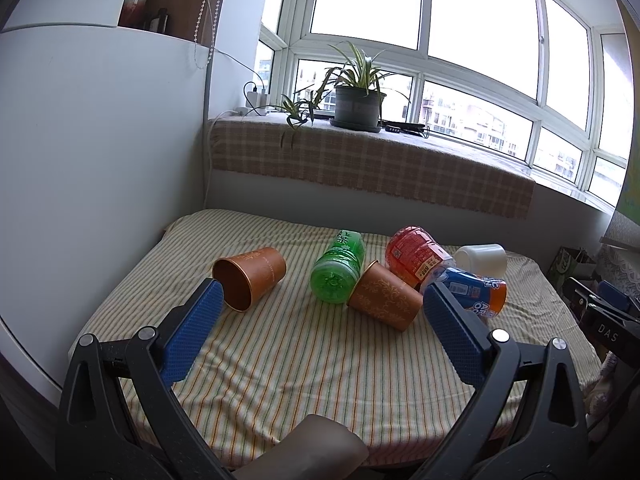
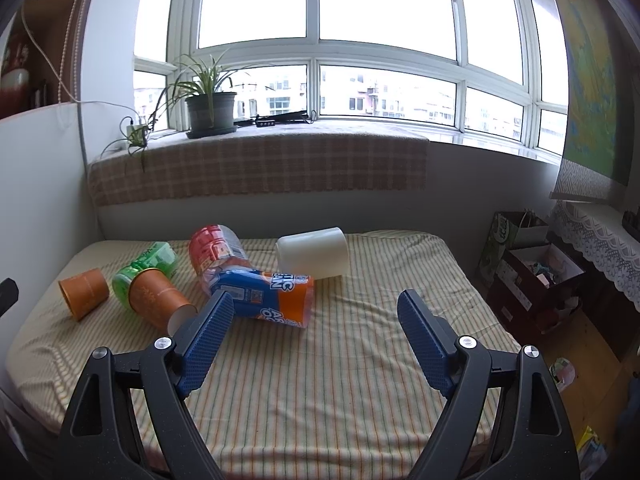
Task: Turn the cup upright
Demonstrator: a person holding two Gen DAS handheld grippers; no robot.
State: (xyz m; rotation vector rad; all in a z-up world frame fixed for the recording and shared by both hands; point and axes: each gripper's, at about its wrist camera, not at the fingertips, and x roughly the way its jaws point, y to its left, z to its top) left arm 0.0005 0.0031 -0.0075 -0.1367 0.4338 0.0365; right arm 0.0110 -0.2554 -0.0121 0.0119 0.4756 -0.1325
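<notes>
**Both grippers spread, every cup lying on its side**

My left gripper point(image 1: 322, 300) hangs above the near part of the striped table point(image 1: 304, 360), blue pads wide apart, nothing between them. My right gripper point(image 2: 316, 310) is likewise spread and empty over the table's right half.

Task items: three cups, all tipped over. The left copper cup point(image 1: 250, 278) lies toward the left edge, mouth facing me; my left pad point(image 1: 192, 336) overlaps its rim in the left wrist view, contact not determinable. The middle copper cup point(image 1: 384, 298) lies mid-table against the green bottle point(image 1: 339, 272); in the right wrist view my finger cuts off its mouth. The white cup point(image 2: 314, 252) lies toward the far right corner, largely hidden behind the blue-orange bottle point(image 1: 476, 292) in the left wrist view.

A red bottle point(image 1: 414, 254) lies between the green bottle and the white cup. Label text is unreadable. A brownish object point(image 1: 316, 444) at the near edge is cut off by the frame; unidentified.
</notes>
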